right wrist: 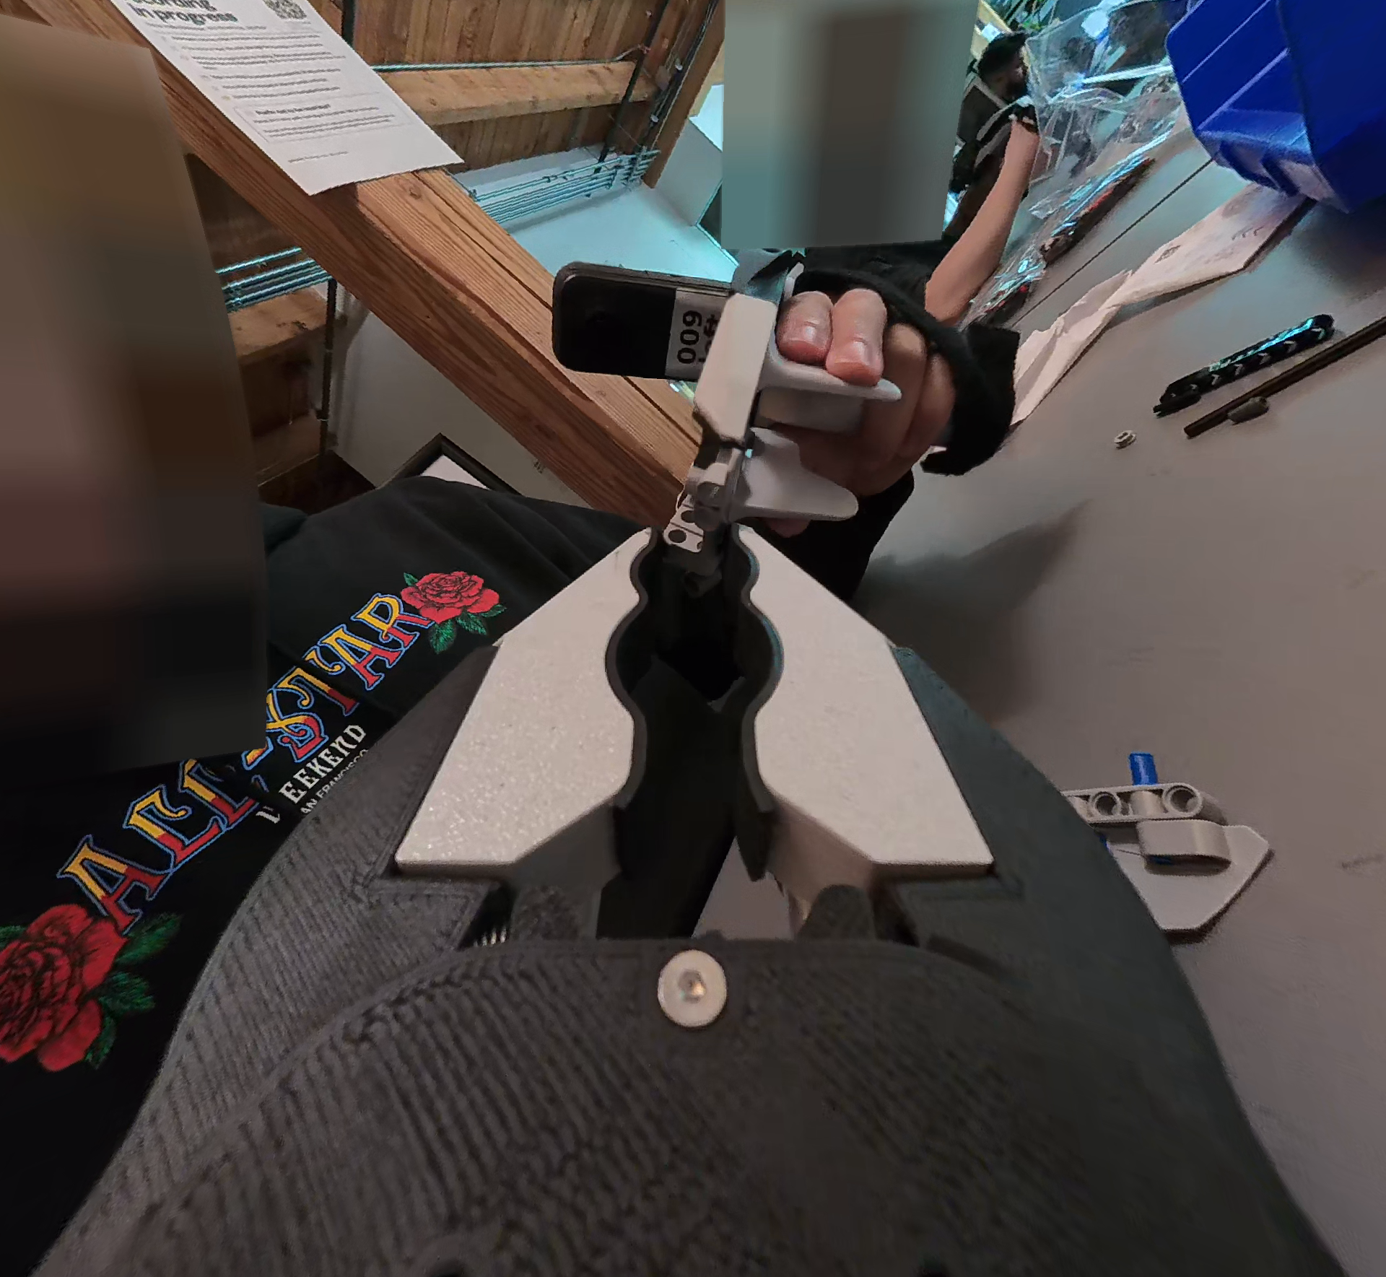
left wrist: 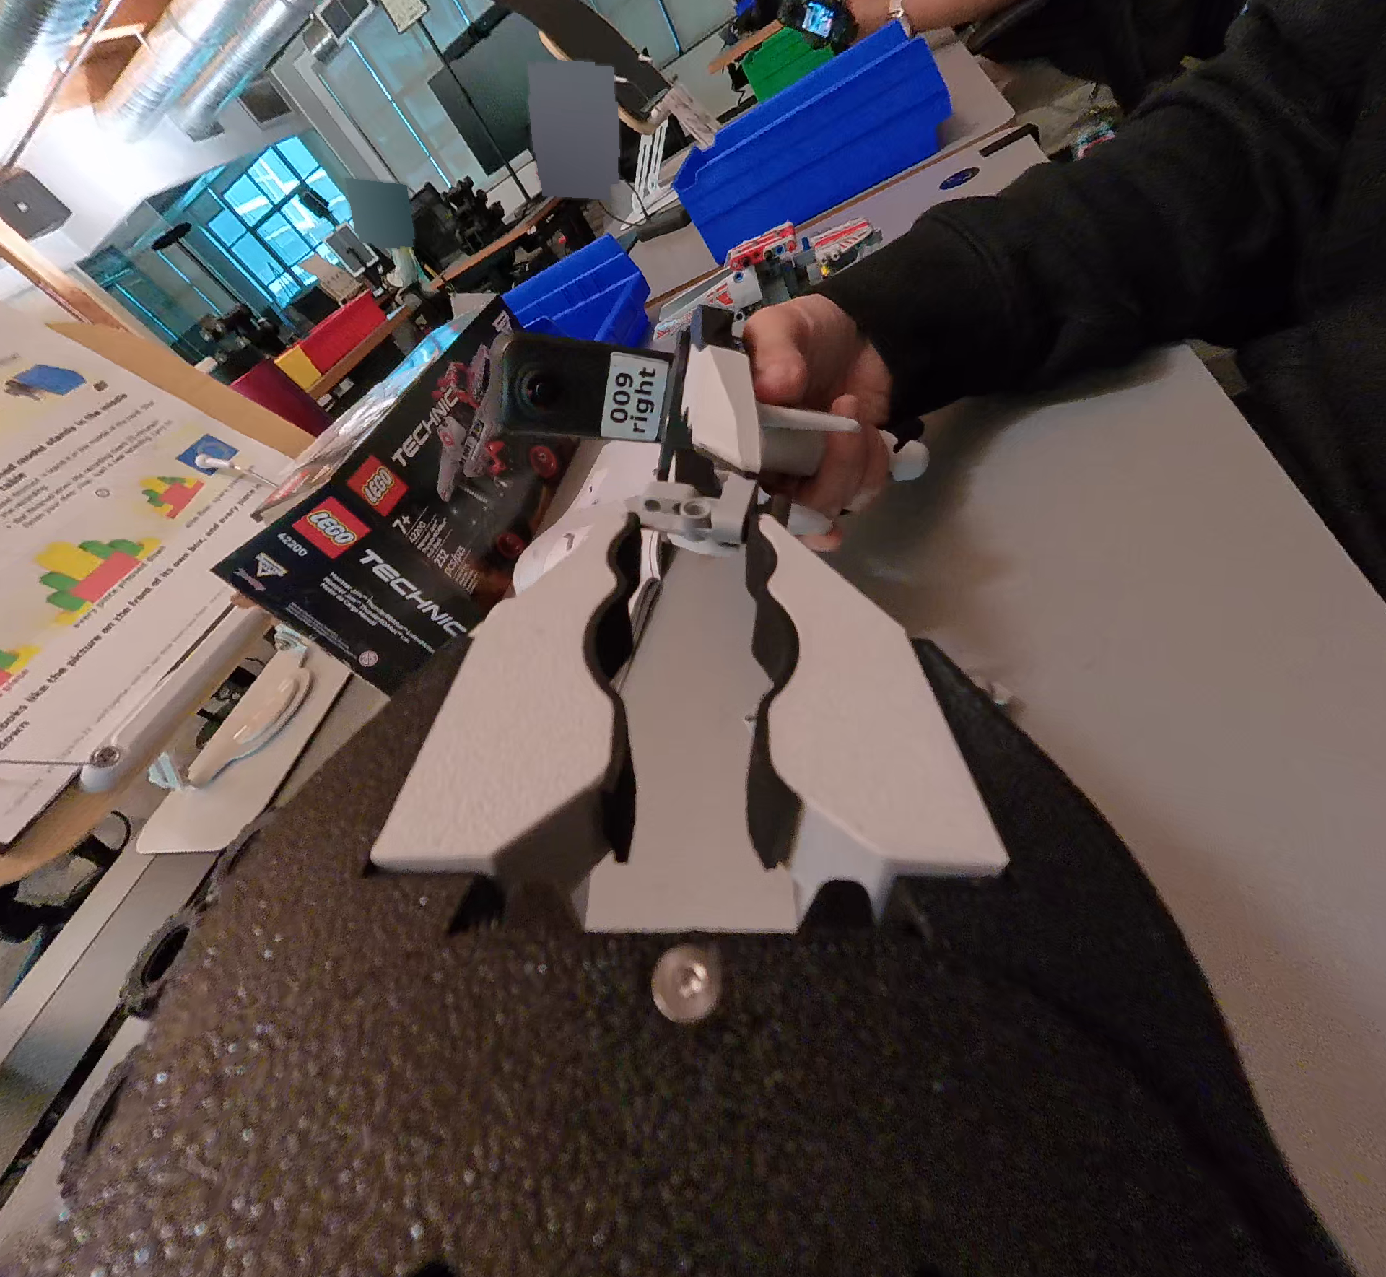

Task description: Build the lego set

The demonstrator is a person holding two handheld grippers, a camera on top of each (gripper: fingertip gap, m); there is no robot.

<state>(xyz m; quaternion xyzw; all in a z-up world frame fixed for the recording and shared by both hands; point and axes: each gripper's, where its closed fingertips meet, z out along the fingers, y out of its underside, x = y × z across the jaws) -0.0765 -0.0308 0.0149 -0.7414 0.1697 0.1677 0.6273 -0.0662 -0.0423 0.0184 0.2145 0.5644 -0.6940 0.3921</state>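
A small grey lego assembly (left wrist: pixel 686 512) of beams with round holes is held in the air between the two grippers, which face each other tip to tip. My left gripper (left wrist: pixel 694 528) is closed around it, with its fingertips on either side. In the right wrist view, my right gripper (right wrist: pixel 694 545) is closed on the near end of the same grey assembly (right wrist: pixel 694 517). The left gripper's fingers (right wrist: pixel 739 468), held by a hand, meet it from the far side. The right gripper's body (left wrist: pixel 720 408) and camera show opposite in the left wrist view. How the parts join is hidden by the fingers.
A black lego box (left wrist: pixel 390 513) and a printed sheet (left wrist: pixel 90 491) lie left of the grey table (left wrist: pixel 1125 566). Blue bins (left wrist: pixel 810 146) and a partly built red and white model (left wrist: pixel 772 258) stand behind. A second grey assembly with a blue pin (right wrist: pixel 1155 840) and a black rod (right wrist: pixel 1275 378) lie on the table. The tips of both grippers are at nearly the same place.
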